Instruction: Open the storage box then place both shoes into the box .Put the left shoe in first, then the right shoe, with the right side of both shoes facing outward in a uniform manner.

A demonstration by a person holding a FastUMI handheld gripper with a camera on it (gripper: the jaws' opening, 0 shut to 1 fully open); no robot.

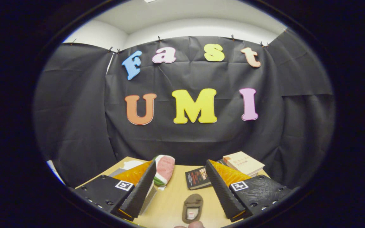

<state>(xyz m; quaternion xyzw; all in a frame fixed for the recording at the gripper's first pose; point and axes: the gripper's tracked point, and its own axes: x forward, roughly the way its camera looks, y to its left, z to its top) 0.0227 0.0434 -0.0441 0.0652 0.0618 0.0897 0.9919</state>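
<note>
Tabletop (169,202): claw (180,186) wide, shoe (192,208) half-cut.

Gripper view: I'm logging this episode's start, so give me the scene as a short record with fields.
gripper: open, fingers spread, holding nothing
between fingers: brown shoe lying sole up on the wooden table
beyond left finger: watermelon-slice plush
beyond right finger: dark book; pale book farther right
storage box: cannot tell
task progress: no shoe grasped yet

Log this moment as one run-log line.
gripper: open, holding nothing | brown shoe: on table, between fingers | books: beyond fingers | storage box: not opened yet
</note>
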